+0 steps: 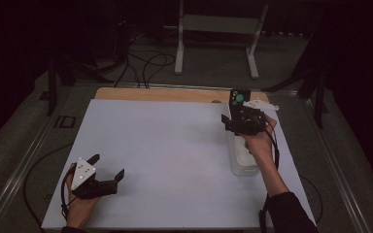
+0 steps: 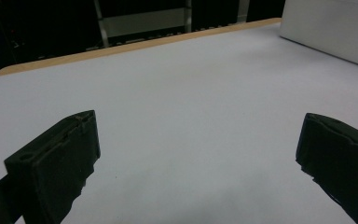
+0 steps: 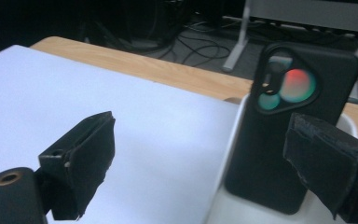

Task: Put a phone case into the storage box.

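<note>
So the thing in play here is the black phone case [image 3: 289,126], standing upright in the far end of the clear plastic bin [image 1: 243,167] at the right side of the high view. In the right gripper view it sits right of centre, its camera cutout with the coloured shine near the top of the frame, its bottom edge down inside the bin.

The right gripper [image 1: 243,121] is up over the bin with its jaws apart and nothing between them yet. The case stands just ahead of the right-hand jaw, not centred in the gap, and I can't tell for sure whether that jaw is touching it.

My take on doing this grab well: shift the gripper toward the right of its own view so the case sits mid-gap, then come in around the case's flat faces below the cutout. Close slowly, since a leaning case will probably tip or slide along the bin wall if one jaw hits first. Lift straight up to clear the rim.

The left gripper [image 1: 101,175] sits low at the lower left of the high view, jaws wide apart over the bare white tabletop [image 2: 177,93], holding nothing. It could brace the bin if that starts to skid.
</note>
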### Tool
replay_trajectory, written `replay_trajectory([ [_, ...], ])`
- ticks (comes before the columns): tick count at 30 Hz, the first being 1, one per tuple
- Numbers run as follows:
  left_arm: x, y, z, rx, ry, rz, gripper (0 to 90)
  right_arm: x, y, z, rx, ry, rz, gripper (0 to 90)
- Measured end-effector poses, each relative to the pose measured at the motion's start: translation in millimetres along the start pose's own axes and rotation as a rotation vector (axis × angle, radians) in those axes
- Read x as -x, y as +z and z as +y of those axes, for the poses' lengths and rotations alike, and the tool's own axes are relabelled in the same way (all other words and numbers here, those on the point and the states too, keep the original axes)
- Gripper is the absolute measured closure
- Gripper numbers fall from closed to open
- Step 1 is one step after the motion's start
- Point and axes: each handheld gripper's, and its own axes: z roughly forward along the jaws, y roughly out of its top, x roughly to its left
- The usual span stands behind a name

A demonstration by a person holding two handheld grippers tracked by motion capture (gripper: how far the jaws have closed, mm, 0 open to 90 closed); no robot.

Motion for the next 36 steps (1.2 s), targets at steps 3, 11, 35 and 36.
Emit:
replay_trajectory([
  [3,0.1,0.2,0.0,-0.001,0.001,-0.001,0.0,-4.1,-7.8,-6.2,0.009,0.013,0.034,9.0],
  [11,0.3,0.3,0.3,-0.002,-0.002,-0.006,0.0,-18.5,-30.6,-24.9,0.055,0.009,0.096,9.0],
  [35,3.9,-10.6,11.3,0.040,0.004,-0.037,0.0,-42.8,-89.6,-104.4,0.184,-0.065,0.170,9.1],
  [36,3.9,-10.7,11.4,0.041,0.003,-0.038,0.0,-42.2,-91.0,-109.1,0.193,-0.056,0.169,9.1],
])
